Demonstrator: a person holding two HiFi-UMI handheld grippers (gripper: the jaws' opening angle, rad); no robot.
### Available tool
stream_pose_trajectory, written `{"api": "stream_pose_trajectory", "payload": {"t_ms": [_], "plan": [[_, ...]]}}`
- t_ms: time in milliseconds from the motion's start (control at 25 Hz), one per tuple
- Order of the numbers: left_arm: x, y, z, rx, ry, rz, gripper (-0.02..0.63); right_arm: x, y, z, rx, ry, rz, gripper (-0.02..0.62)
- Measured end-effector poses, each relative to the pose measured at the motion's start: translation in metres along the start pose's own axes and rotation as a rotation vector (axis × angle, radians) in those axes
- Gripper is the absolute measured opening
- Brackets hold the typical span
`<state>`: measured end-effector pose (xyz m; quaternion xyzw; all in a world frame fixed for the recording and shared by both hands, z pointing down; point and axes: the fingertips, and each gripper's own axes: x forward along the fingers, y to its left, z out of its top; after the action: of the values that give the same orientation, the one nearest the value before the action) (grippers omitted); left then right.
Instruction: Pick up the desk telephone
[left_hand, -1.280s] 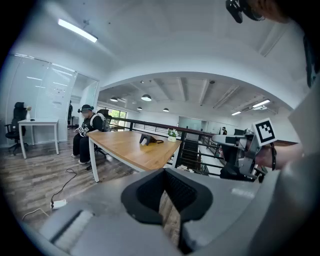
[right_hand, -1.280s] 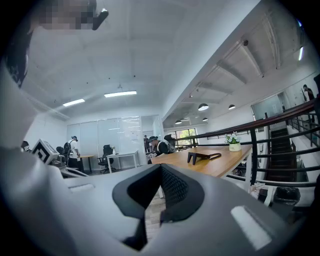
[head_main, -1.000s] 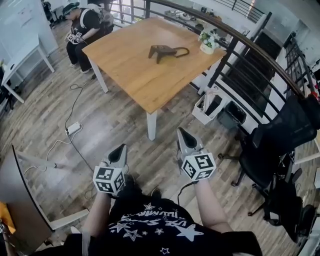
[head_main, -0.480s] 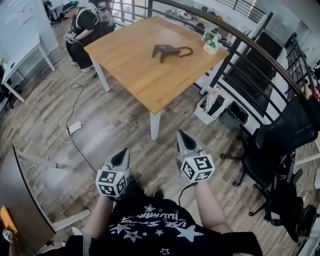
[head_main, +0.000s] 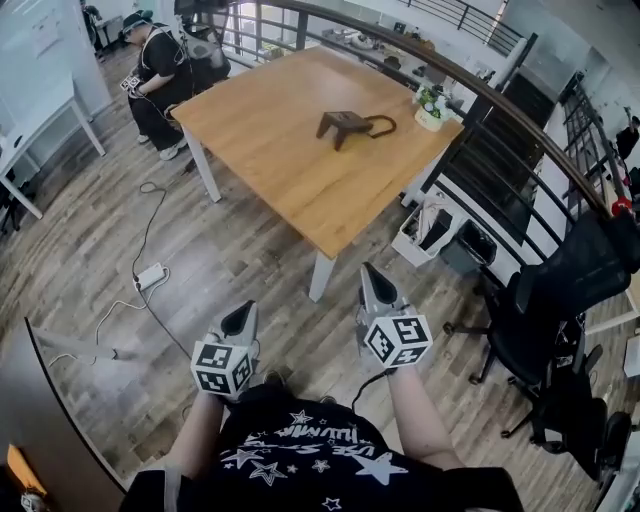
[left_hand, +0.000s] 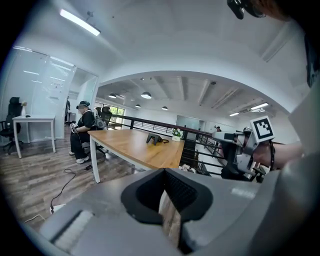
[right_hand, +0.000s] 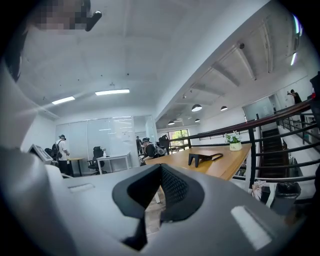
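Looking toward the upper middle of the head view, what is that dark thing on the wood?

That is the desk telephone (head_main: 352, 124): matte dark, low and angular, its body raised on angled feet, with a thin cord looping off its right end. It sits on the surface (head_main: 270, 140), toward the far right part of it, well apart from both claws.

And the surface itself?

It has a square top of smooth, honey-coloured wood with faint grain, on white legs. A small potted plant (head_main: 432, 103) in a pale pot stands at the right corner, near the telephone but not touching it.

What of the claws?

Both hang low in the frame over the plank floor (head_main: 240, 240), grey and tapered, each with a marker cube behind it. The left claw (head_main: 242, 314) is clenched, its ribbed dark pads meeting with nothing between them. The right claw (head_main: 369, 281) is clenched too, and empty.

Anything around?

A curved dark metal railing (head_main: 505, 100) runs past the right edge of the surface, and a black office chair (head_main: 570, 270) stands at the right of the frame.
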<state>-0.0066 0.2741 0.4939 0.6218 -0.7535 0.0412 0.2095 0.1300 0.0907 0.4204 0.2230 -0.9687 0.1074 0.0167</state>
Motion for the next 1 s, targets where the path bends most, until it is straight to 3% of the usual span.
{"api": "stream_pose_trajectory", "payload": {"t_ms": [360,520,800,1000], "plan": [[0.008,0.063,-0.002,-0.006,0.058,-0.063,0.002,0.057,0.02,-0.014,0.062,0.014,-0.079,0.0],[0.019,0.079,-0.003,0.032,0.086,-0.101,0.002,0.062,0.018,-0.022,0.077,0.019,-0.125,0.0],[0.061,0.089,0.019,0.045,0.072,-0.126,0.002,0.073,-0.02,-0.035,0.094,0.037,-0.194,0.0],[0.089,0.106,0.043,0.034,0.052,-0.089,0.002,0.114,-0.058,-0.017,0.114,0.002,-0.187,0.0]]}}
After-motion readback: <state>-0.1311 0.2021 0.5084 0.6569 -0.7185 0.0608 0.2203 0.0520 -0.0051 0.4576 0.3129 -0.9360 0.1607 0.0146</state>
